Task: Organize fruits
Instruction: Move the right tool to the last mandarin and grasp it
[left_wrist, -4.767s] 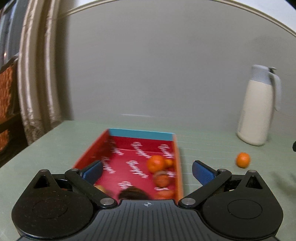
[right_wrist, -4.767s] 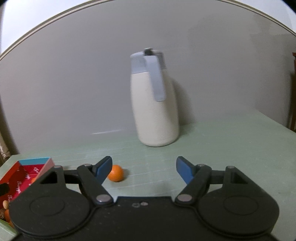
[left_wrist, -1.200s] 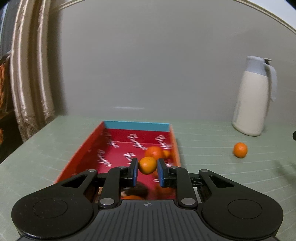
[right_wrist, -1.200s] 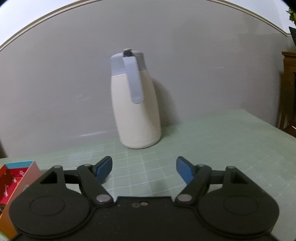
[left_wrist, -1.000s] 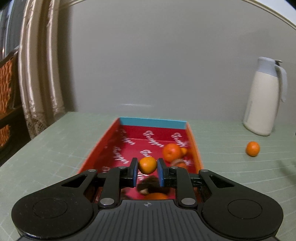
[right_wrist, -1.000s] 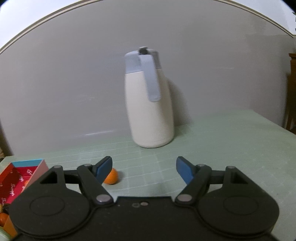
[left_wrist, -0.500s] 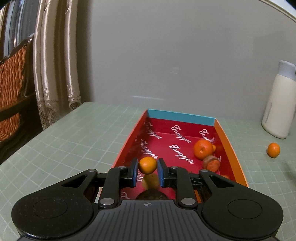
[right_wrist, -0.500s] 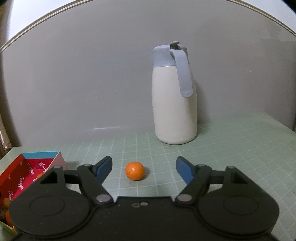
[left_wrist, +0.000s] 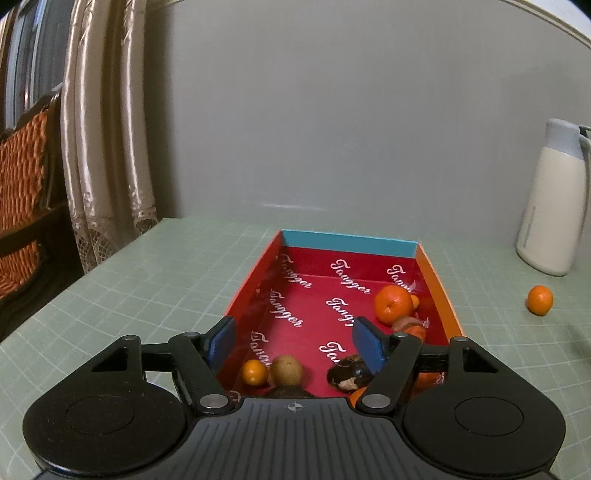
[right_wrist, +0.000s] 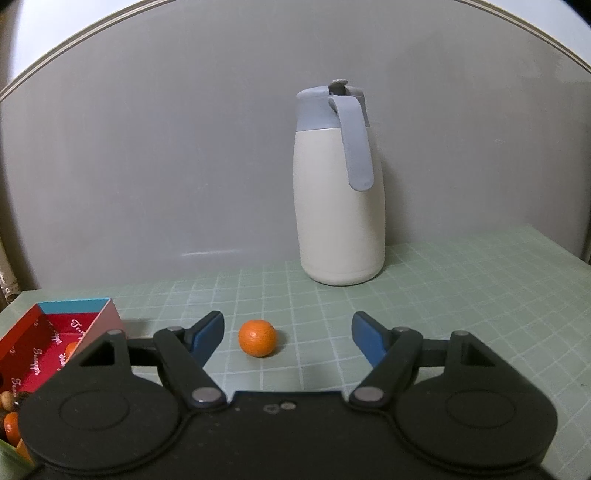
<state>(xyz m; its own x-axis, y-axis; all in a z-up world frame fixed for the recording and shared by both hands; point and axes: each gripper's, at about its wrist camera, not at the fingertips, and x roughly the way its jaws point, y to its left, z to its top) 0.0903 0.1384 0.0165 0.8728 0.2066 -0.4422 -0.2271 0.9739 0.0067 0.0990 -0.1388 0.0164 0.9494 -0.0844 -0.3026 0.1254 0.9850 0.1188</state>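
Note:
A red cardboard box (left_wrist: 258, 291) with a blue far end lies on the green mat. Inside it are a big orange (left_wrist: 392, 304), a small orange (left_wrist: 255, 372), a brown kiwi-like fruit (left_wrist: 286, 369), a dark fruit (left_wrist: 349, 374) and others. My left gripper (left_wrist: 294, 341) is open and empty above the box's near end. One loose orange (right_wrist: 257, 338) lies on the mat; it also shows in the left wrist view (left_wrist: 539, 300). My right gripper (right_wrist: 286, 338) is open and empty, with the loose orange just ahead between its fingers. The box also shows in the right wrist view (right_wrist: 22, 343).
A white jug with a grey-blue lid and handle (right_wrist: 338, 192) stands at the back by the grey wall. A curtain (left_wrist: 103, 147) and an orange woven chair (left_wrist: 22, 199) are off the table's left edge.
My left gripper has opened and dropped the small orange into the box's near left corner. My right gripper has swung so the loose orange sits between its open fingers.

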